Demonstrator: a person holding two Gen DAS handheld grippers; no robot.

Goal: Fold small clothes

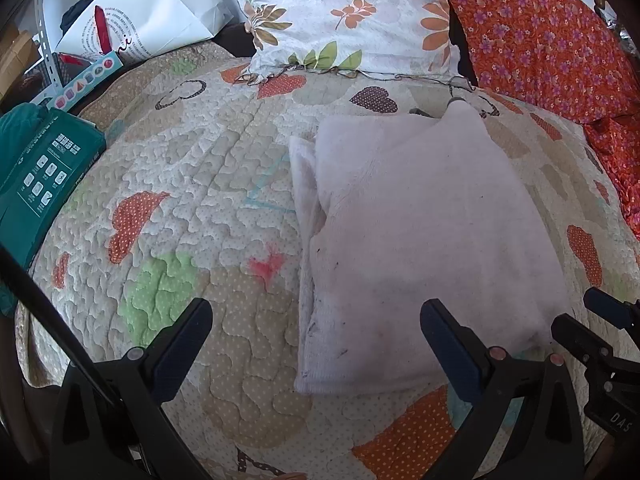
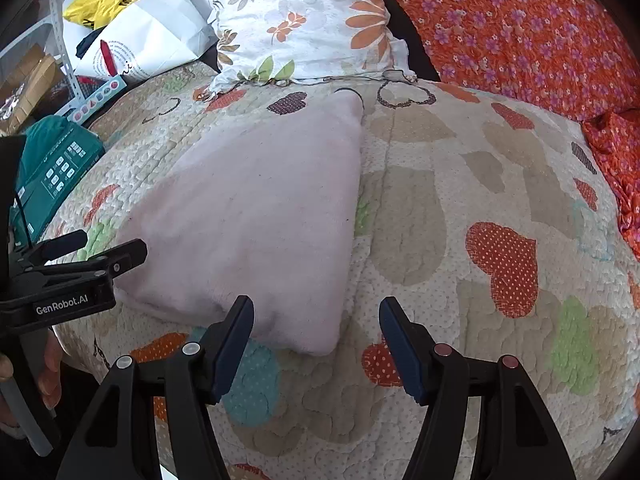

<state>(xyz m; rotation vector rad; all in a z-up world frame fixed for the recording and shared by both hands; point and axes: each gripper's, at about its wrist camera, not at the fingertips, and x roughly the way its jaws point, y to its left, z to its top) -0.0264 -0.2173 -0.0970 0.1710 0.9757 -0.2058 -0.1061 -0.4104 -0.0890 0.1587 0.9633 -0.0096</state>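
A pale pink fleece garment (image 1: 424, 240) lies folded into a flat packet on the patchwork quilt (image 1: 192, 184). It also shows in the right wrist view (image 2: 256, 216). My left gripper (image 1: 316, 320) is open and empty, its jaws wide apart just in front of the garment's near left corner. It also appears at the left of the right wrist view (image 2: 108, 252). My right gripper (image 2: 316, 320) is open and empty, low over the quilt by the garment's near right corner. Its tips show at the right edge of the left wrist view (image 1: 592, 316).
A floral pillow (image 1: 352, 16) and an orange flowered cloth (image 1: 552, 40) lie at the back of the bed. A teal box (image 1: 44, 176), a white paper bag (image 1: 152, 20) and a yellow bag (image 2: 100, 4) sit at the left edge.
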